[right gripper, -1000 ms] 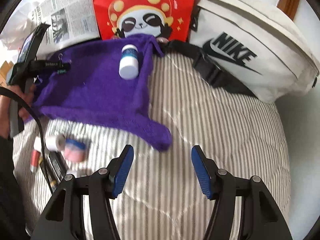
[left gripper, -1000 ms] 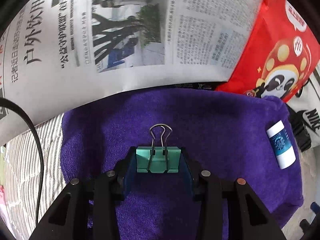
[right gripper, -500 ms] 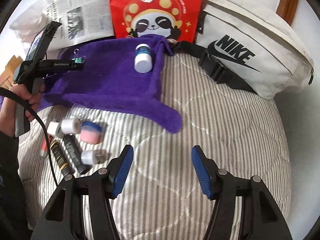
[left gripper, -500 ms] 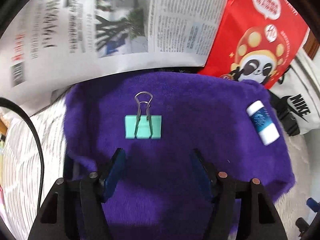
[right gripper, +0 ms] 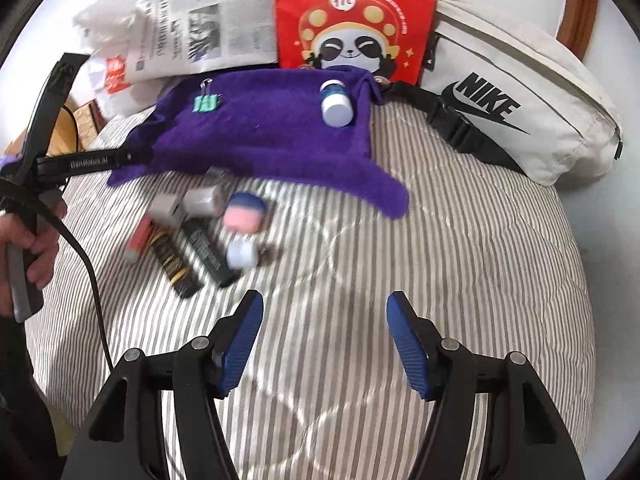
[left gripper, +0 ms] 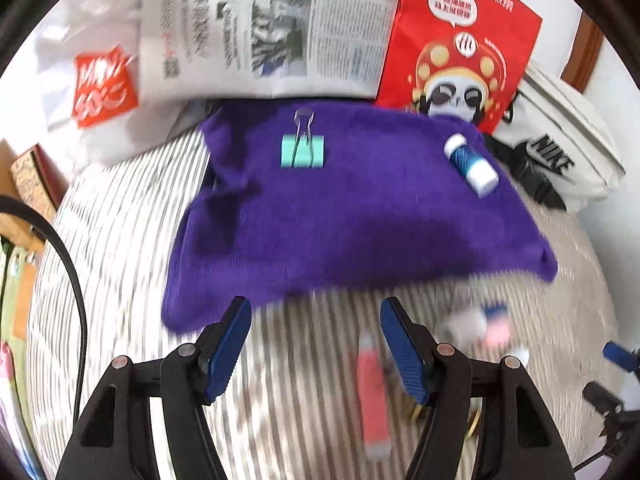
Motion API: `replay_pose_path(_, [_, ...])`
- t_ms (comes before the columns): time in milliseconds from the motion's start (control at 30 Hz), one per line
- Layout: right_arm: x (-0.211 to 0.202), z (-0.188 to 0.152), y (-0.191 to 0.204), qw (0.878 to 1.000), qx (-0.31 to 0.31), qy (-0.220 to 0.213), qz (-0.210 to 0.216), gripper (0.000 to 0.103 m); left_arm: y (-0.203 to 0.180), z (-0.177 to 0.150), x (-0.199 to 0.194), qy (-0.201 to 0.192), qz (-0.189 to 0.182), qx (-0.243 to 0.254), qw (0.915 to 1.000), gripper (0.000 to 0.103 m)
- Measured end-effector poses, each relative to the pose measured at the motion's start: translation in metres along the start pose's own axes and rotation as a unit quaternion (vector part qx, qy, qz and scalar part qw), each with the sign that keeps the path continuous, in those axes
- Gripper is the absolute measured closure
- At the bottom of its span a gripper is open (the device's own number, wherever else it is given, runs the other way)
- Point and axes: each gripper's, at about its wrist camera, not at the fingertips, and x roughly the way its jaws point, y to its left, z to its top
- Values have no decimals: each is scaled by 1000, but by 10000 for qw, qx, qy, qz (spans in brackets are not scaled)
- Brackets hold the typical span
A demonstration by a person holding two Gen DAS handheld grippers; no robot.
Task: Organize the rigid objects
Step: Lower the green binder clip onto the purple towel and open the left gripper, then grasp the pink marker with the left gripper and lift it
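Observation:
A purple cloth [left gripper: 360, 216] [right gripper: 264, 140] lies on the striped bedding. On it sit a teal binder clip [left gripper: 303, 151] [right gripper: 207, 103] at the far left and a blue-and-white small bottle [left gripper: 471, 164] [right gripper: 336, 103] at the far right. My left gripper [left gripper: 316, 340] is open and empty, hovering over the cloth's near edge. My right gripper [right gripper: 325, 336] is open and empty over bare bedding. A cluster of small items lies in front of the cloth: a pink tube [left gripper: 374, 392] [right gripper: 138, 238], two dark tubes [right gripper: 206, 250], a pink-and-blue jar [right gripper: 244, 212], small white containers [right gripper: 200, 200].
A newspaper [left gripper: 280, 28], a red panda bag [left gripper: 460, 48] [right gripper: 352, 20] and a white Nike waist bag [right gripper: 520, 100] stand behind the cloth. A white plastic bag with a red logo [left gripper: 96, 88] is at the far left. A black cable [left gripper: 76, 280] hangs at left.
My left gripper let go of the teal binder clip on the cloth, opened, and pulled back toward me. The right gripper view shifted, bringing the cluster of small items more into view.

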Motion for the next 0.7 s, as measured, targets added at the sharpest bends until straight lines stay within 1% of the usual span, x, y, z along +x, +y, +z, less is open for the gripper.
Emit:
replay_pose_path(167, [-10,-17,6,10000,-81,-35,18,39,21,-46,-18,135,-249,-131,9995,38])
replay_pose_path(267, [-16,-23,9,9999,-105,-97,14,39,20,-60,-18,180,-289,-90,9994,38])
replay_pose_path(433, [-19,-28,13,9998,-126,-166,45,38,13,-70,-13,244,-197,84,9995,38])
replay_pose_path(567, [-20,-28,17,9995,-216,-219,46,38,5,-70,-10,144,40,261,9995,38])
replay_pose_path(700, [-24,-25,19,9991,-280,-312,88,38,-2,-71,-7,-4,292,295,9991,38])
